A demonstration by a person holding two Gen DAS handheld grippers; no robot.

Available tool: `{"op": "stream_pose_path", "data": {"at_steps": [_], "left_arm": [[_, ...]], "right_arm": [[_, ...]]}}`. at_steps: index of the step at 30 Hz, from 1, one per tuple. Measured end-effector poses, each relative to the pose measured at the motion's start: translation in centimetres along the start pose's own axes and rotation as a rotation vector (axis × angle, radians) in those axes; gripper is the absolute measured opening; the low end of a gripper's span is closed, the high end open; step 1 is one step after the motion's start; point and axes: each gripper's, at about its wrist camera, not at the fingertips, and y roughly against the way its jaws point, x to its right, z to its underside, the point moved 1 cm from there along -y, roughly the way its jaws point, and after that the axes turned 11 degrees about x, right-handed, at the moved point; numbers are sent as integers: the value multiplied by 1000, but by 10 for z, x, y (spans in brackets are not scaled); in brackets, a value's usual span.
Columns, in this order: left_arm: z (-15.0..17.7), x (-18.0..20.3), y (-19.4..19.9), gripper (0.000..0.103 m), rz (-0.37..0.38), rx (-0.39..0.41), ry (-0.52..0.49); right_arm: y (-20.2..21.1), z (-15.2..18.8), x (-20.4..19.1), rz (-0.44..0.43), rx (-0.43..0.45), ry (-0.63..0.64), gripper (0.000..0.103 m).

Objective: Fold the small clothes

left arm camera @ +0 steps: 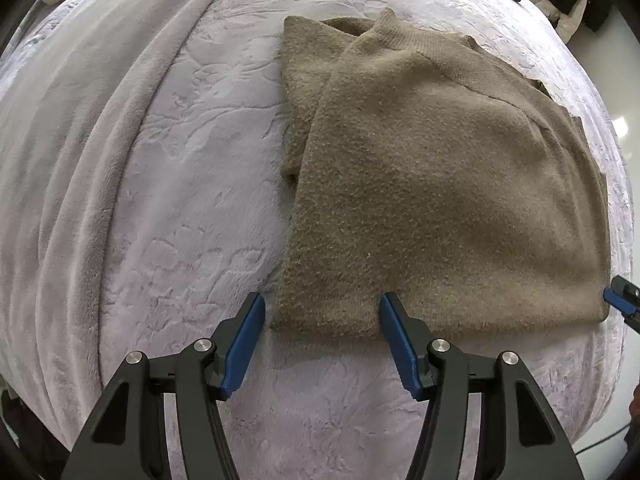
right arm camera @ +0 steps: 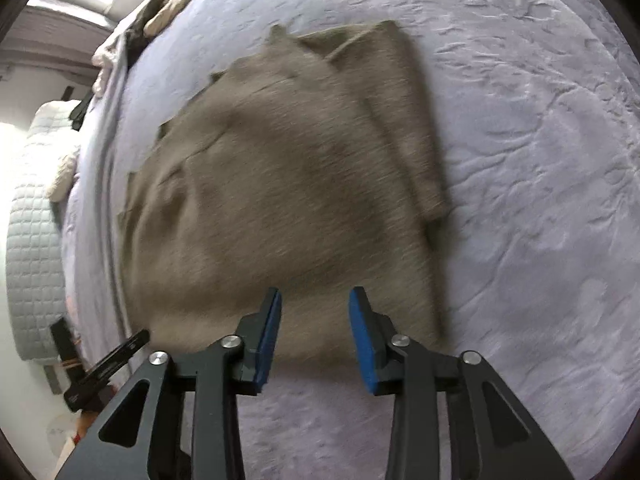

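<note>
Left wrist: embossed lilac blanket (left arm camera: 180, 200) under folded sweater (left arm camera: 440, 180).

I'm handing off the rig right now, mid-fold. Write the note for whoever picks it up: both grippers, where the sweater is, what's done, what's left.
Left gripper: jaws open, holding nothing, poised over the near-left corner of the sweater.
Right gripper: jaws open, holding nothing, over the near hem toward the other corner; that view is motion-blurred.
Sweater: brown knit, lying flat on the pale plush blanket, collar at the far end, both sides already folded inward into a rough rectangle.
Done: side folds, from how it lies.
Left, probably: grip the near hem with both grippers and fold it up toward the collar.
</note>
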Motion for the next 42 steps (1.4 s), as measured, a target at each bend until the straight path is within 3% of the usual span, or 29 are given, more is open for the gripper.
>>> {"op": "stream_pose_path", "data": {"at_steps": [8,10,11,15,20,24,30,32,33,34,38,42], "left_arm": [[0,-8,8,61,6,14,15],[2,-12,14,97,-15,44,17],[2,-15,21,100,-25,79,26],[5,-29,33,100,21,91,94],[20,-60,35,100,39,59,221],[38,-84,35,100,41,46,252],[54,-110,51,100,43,76,315],[57,-117,57,100,45,90,324],[58,-120,59,100,50,97,326],[58,-123,62,100,59,104,330],[62,-130,64,100,68,111,351],[63,-128,58,100,36,85,334]], "right_arm": [[-23,27,-46,-92,-74,25,44],[-29,36,-58,-113,-84,36,44],[-32,38,-63,-125,-83,36,44],[-42,55,-84,-201,-92,22,49],[-76,81,-120,-317,-183,-62,52],[-115,101,-149,-392,-244,-143,54],[-162,112,-180,-423,-251,-233,54],[-169,110,-184,-436,-253,-272,46],[-170,110,-187,-434,-255,-271,14],[-167,109,-192,-435,-252,-251,8],[-155,109,-207,-420,-236,-143,8],[-169,119,-208,-378,-256,-135,7]]}}
